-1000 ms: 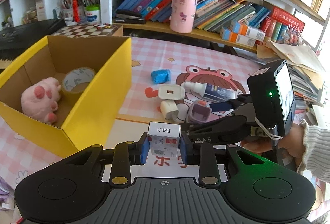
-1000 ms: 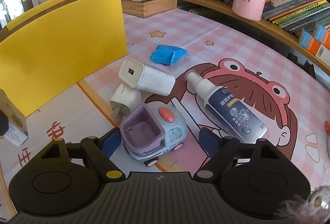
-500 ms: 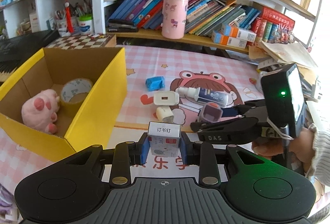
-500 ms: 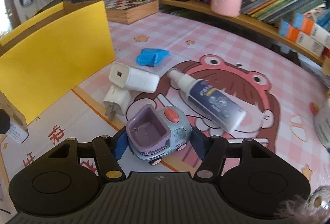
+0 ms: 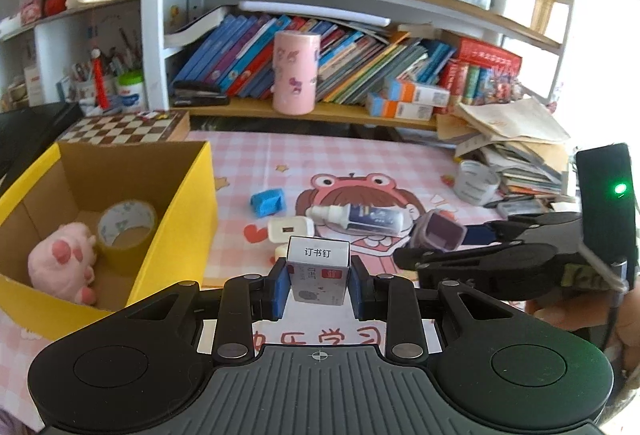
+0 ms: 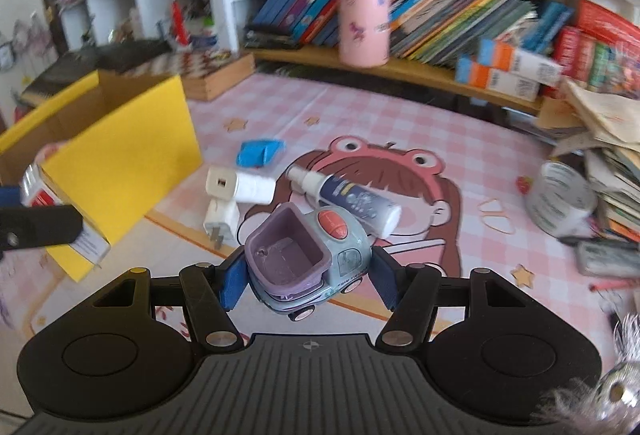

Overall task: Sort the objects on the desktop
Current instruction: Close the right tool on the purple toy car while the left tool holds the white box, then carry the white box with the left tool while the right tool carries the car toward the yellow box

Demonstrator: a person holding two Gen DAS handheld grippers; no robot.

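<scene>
Left claw point(image 5: 318, 287) is clenched on the little staple box point(image 5: 319, 272), blue pads tight against both its sides, the box standing upright between them with its white printed top facing up. Off to this claw's left sits the yellow cardboard box point(image 5: 176, 219), open at the top, with a roll of tape point(image 5: 127, 225) and a pink plush paw point(image 5: 62, 265) already inside. Straight ahead of the staple box, on the pink checked desk mat point(image 5: 248, 155), lie a white charger point(image 5: 290, 227), a spray bottle point(image 5: 360, 215) on its side, and a blue eraser point(image 5: 267, 202) a bit further out.

Over on the right claw point(image 6: 308, 277), the pads are grasping the toy car point(image 6: 306, 255) by its flanks, tilted, purple tub up, wheels clear of the mat. Just ahead of it lie a second white charger point(image 6: 219, 217) and the spray bottle; the yellow box stands to its left, a white tape roll point(image 6: 562, 197) well off to its right near the stacked papers. A pink tumbler point(image 6: 364, 19) stands on the far shelf, in front of the books
</scene>
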